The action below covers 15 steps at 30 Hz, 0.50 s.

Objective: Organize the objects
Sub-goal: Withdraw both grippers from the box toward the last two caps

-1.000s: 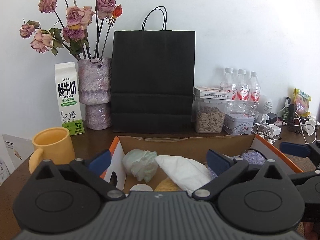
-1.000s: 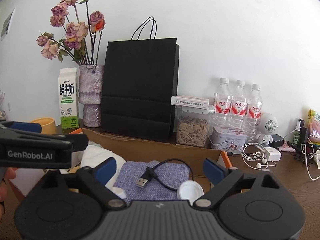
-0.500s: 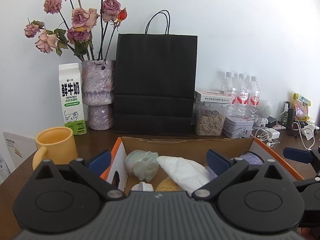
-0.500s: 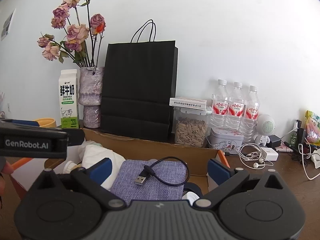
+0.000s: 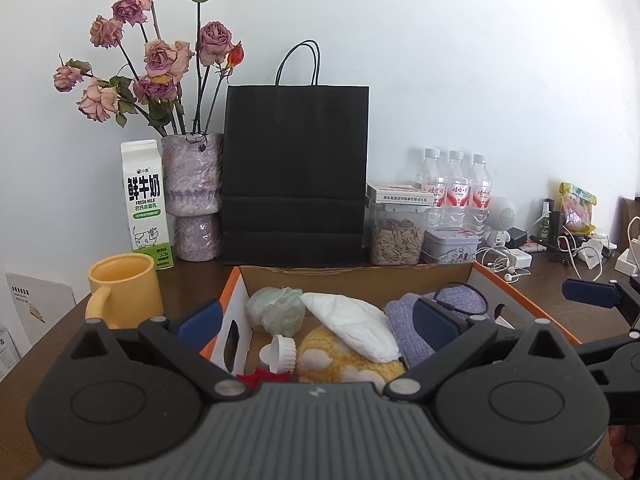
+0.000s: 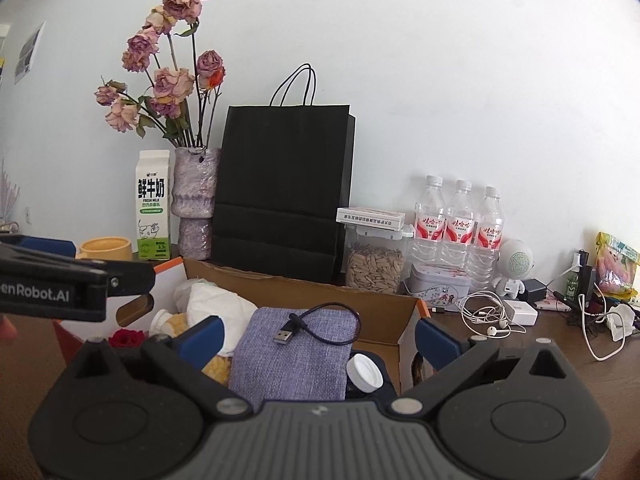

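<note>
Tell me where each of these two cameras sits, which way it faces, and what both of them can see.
Left wrist view: on the left gripper, facing the wall over the left half of the cardboard box; its own open fingers show, plus the right gripper at the right edge.
Right wrist view: on the right gripper, facing the wall over the box's right half and the purple cloth; own open fingers show, left gripper at left.
Shared: box, black bag, milk carton, flower vase, water bottles.

Cardboard box [image 5: 352, 272] set on table [image 5: 52, 344]; paper bag [image 5: 295, 176] behind it, mug [image 5: 124, 288] left, cable [image 6: 320, 320] inside on cloth pouch [image 6: 296, 352].
</note>
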### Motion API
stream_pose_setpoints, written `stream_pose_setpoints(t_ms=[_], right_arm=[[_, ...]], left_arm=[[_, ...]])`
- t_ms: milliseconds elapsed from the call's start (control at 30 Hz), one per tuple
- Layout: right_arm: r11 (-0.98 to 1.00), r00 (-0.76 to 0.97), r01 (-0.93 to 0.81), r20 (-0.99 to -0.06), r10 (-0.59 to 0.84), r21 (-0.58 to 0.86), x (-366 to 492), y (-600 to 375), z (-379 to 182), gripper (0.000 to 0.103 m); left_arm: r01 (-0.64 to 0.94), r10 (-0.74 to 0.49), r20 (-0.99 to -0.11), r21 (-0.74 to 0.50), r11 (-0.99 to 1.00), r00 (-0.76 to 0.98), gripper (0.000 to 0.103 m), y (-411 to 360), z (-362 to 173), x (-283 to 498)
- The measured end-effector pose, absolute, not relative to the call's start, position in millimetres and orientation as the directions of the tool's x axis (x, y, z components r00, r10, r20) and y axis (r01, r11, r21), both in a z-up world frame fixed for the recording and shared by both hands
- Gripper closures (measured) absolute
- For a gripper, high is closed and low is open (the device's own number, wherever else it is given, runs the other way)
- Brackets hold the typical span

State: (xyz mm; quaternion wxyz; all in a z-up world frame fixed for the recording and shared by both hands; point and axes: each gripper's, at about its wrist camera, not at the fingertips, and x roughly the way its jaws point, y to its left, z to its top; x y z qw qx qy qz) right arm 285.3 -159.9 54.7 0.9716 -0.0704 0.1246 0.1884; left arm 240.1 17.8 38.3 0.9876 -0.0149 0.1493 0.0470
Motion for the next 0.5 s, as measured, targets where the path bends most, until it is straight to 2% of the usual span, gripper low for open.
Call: stream_pose_setpoints(t_ms=[167,500], right_arm=[[0.912,0.886,-0.401,-0.289,0.362,-0.087,265.3,-167.2,50.2,0.001],[0.905,0.858,-0.417,-0.366,0.36,-0.087,237.7,-176.5,27.7,0.001]], left_arm=[[-0.085,0.074,-0.309,-0.021,0.996,0.948,0.0,16.0,33.9,223.5],[-0.091,0.075,-0.389,-0.023,0.996,0.918,0.0,15.4,8.1,200.3]])
